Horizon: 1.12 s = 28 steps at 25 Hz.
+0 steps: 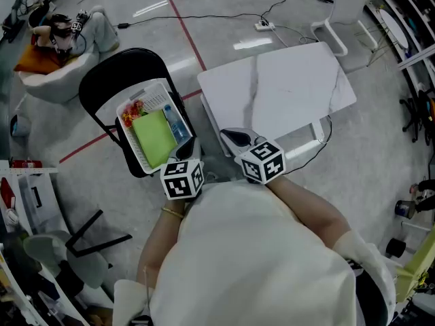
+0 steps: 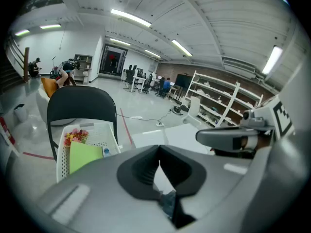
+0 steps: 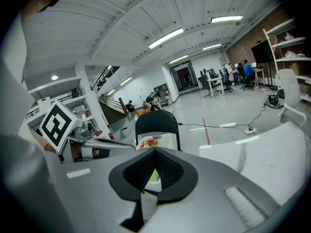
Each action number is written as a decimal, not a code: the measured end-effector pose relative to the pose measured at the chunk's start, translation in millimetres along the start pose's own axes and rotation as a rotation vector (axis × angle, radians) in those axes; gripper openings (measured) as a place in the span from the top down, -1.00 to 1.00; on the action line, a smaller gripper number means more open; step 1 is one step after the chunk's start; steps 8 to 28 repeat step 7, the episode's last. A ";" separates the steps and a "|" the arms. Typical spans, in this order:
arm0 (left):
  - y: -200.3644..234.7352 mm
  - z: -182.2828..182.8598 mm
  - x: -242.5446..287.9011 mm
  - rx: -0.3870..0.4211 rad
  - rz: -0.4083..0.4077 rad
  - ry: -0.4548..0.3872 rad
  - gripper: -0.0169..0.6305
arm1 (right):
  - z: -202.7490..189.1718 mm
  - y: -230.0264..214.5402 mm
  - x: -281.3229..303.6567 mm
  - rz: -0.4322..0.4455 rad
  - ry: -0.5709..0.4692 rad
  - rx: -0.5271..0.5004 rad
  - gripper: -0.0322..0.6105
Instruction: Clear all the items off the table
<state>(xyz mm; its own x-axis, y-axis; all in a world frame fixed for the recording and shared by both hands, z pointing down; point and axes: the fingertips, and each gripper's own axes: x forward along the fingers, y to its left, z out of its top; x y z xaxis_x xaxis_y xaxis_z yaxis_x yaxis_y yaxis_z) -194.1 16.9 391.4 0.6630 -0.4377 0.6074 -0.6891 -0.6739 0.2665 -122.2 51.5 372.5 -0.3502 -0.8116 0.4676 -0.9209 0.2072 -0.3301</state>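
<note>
The white marble table (image 1: 279,90) (image 2: 177,136) (image 3: 272,154) stands bare. Left of it a white basket (image 1: 130,145) (image 2: 62,152) (image 3: 163,141) rests on a black chair (image 1: 109,80). It holds a green flat item (image 1: 155,138) (image 2: 83,155), a blue-capped bottle (image 1: 176,124) and a red and yellow packet (image 1: 132,112) (image 2: 75,136). My left gripper (image 1: 188,147) (image 2: 159,153) is shut and empty, at the basket's near right corner. My right gripper (image 1: 235,138) (image 3: 154,155) is shut and empty, at the table's near left corner.
A white chair (image 1: 343,15) stands beyond the table, with cables and a power strip (image 1: 264,25) on the floor. Red tape (image 1: 187,36) runs across the grey floor. Shelving (image 2: 218,103) lines the far right wall. A beanbag (image 1: 54,73) lies far left.
</note>
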 end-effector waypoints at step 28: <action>4.9 -2.5 -2.1 0.000 0.006 0.014 0.92 | 0.7 5.8 6.5 0.016 0.006 -0.005 0.90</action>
